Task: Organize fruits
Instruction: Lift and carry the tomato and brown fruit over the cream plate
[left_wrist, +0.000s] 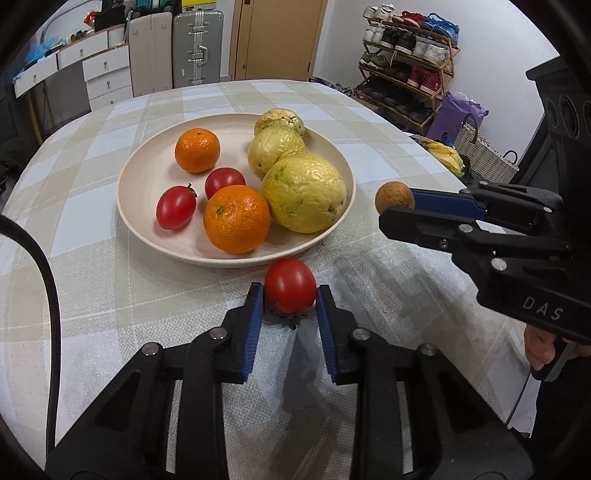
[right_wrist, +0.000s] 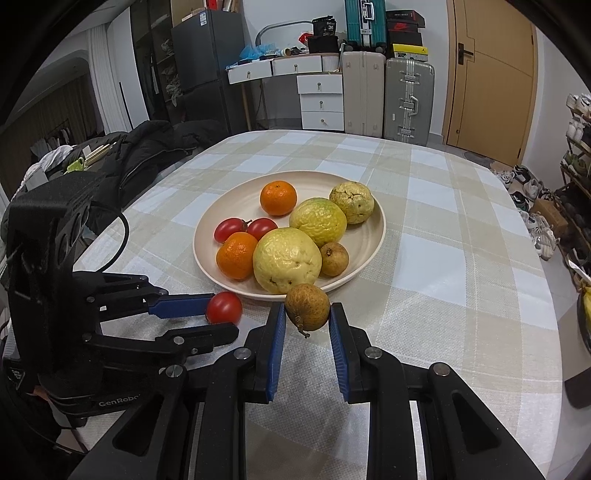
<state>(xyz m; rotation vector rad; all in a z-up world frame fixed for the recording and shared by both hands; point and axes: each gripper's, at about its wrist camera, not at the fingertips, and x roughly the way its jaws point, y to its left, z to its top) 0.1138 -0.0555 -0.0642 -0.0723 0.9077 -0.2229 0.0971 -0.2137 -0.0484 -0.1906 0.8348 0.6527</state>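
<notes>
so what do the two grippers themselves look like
Both are black plastic scissor-style linkages with silver pivot pins and flat blue ribbed pads on the fingers. The left gripper has a boxy black body lettered "GenRobo", partly cut off, and a black cable looping behind it. The right gripper has white "DAS" lettering on its body and a trigger handle.

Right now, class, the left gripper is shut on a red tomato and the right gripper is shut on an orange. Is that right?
Not quite. The right gripper is shut on a small brown fruit, as the right wrist view shows. The left gripper is indeed shut on a red tomato.
</notes>
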